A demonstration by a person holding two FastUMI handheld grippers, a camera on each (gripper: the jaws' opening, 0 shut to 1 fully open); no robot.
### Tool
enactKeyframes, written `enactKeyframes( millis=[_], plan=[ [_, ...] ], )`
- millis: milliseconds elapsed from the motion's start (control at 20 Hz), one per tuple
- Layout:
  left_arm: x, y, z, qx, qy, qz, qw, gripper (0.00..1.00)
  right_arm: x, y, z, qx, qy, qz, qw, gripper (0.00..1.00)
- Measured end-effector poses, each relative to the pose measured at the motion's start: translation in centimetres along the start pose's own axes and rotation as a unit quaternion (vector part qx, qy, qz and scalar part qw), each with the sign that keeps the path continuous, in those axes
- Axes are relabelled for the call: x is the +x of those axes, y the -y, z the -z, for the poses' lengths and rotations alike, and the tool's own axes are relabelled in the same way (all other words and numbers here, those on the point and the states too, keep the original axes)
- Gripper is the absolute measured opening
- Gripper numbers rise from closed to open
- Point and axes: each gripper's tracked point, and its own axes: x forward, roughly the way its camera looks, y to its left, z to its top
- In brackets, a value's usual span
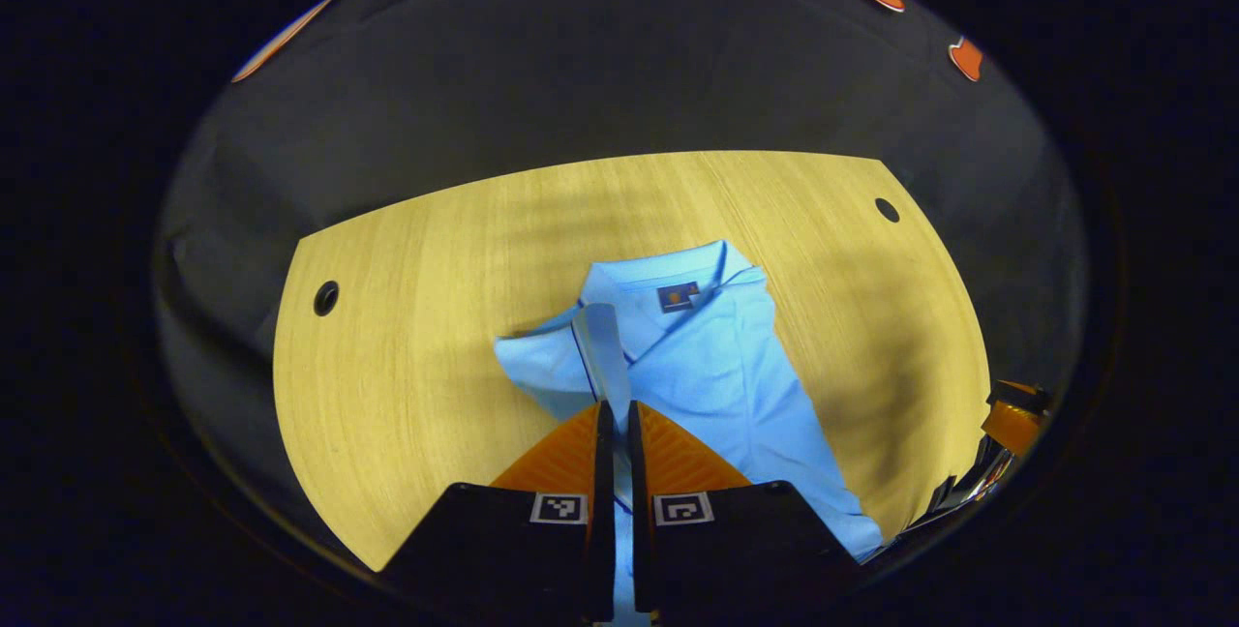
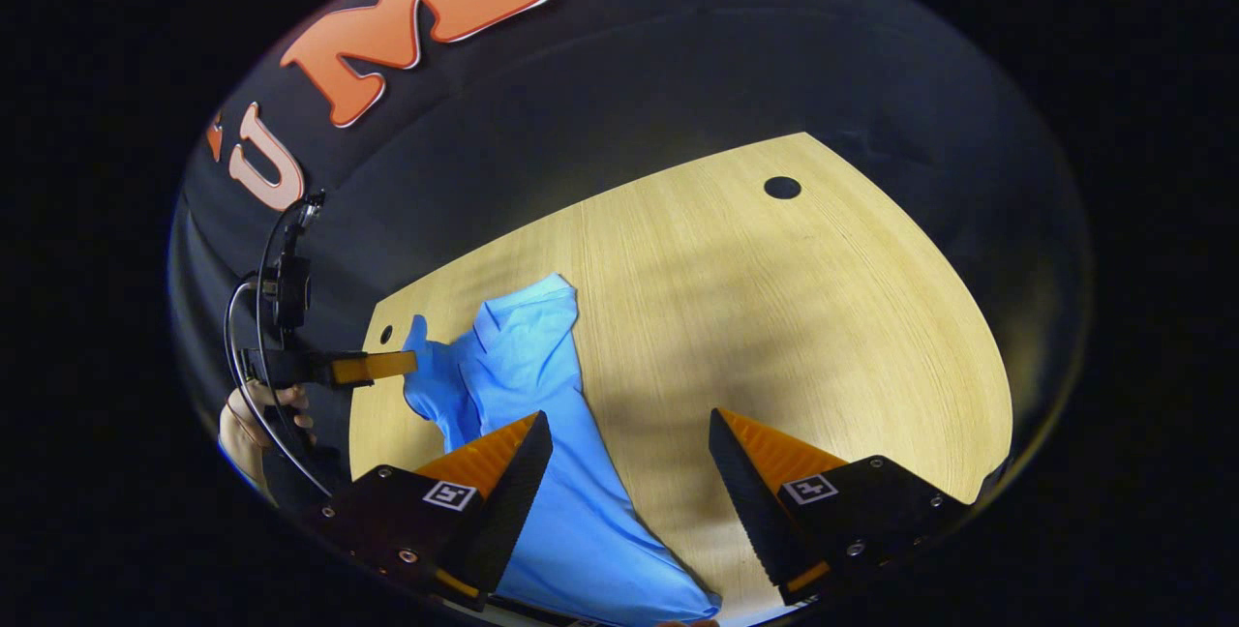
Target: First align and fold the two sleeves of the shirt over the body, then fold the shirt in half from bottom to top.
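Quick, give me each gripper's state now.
Left gripper: fingers shut on the light blue polo shirt's sleeve.
Right gripper: open, holding nothing.

Pale wooden table (image 1: 407, 317) (2 round holes) against black cloth wall (image 1: 581, 56).

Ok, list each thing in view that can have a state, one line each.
Shirt: lying on the table, one sleeve lifted and pinched, not yet folded in half.
Left tool: shut on the sleeve.
Right tool: open, holding nothing, above the shirt's edge.
Table: bare wood around the shirt.
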Motion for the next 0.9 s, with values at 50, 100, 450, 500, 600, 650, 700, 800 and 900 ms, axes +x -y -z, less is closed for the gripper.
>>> enactKeyframes(
  millis=[50, 100, 450, 500, 600, 650, 700, 800, 900],
  plan=[
    [0.3, 1.1, 0.0, 0.005, -0.002, 0.007, 1.000, 0.11, -0.1, 0.5, 0.3, 0.003, 0.000, 0.003, 1.000, 0.99],
    [0.5, 2.2, -0.1, 0.011, -0.006, 0.012, 1.000, 0.12, -0.2, 0.8, 0.4, 0.005, 0.000, 0.004, 1.000, 0.99],
    [3.3, 8.7, 0.9, 0.015, -0.034, 0.048, 0.998, 0.12, -0.7, 3.2, 1.5, 0.016, -0.012, 0.017, 1.000, 0.99],
    [3.7, 9.4, 1.0, 0.013, -0.038, 0.054, 0.998, 0.12, -0.5, 3.3, 1.6, 0.015, -0.014, 0.017, 1.000, 0.99],
    [4.1, 9.9, 1.5, 0.011, -0.042, 0.052, 0.998, 0.12, -0.5, 3.2, 1.6, 0.014, -0.018, 0.019, 1.000, 0.99],
    [4.0, 10.0, 1.6, 0.009, -0.041, 0.053, 0.998, 0.12, -0.4, 3.3, 1.9, 0.013, -0.021, 0.018, 1.000, 0.99],
    [4.1, 10.3, 1.9, 0.005, -0.044, 0.057, 0.997, 0.16, -0.3, 3.2, 2.2, 0.012, -0.025, 0.017, 0.999, 0.99],
    [3.9, 10.6, 2.5, 0.000, -0.050, 0.070, 0.996, 0.30, 0.1, 2.8, 2.5, 0.008, -0.033, 0.013, 0.999, 0.99],
    [3.8, 10.1, 2.8, -0.012, -0.047, 0.072, 0.996, 0.61, 0.6, 2.0, 3.1, 0.001, -0.040, 0.009, 0.999, 0.99]
  ],
)
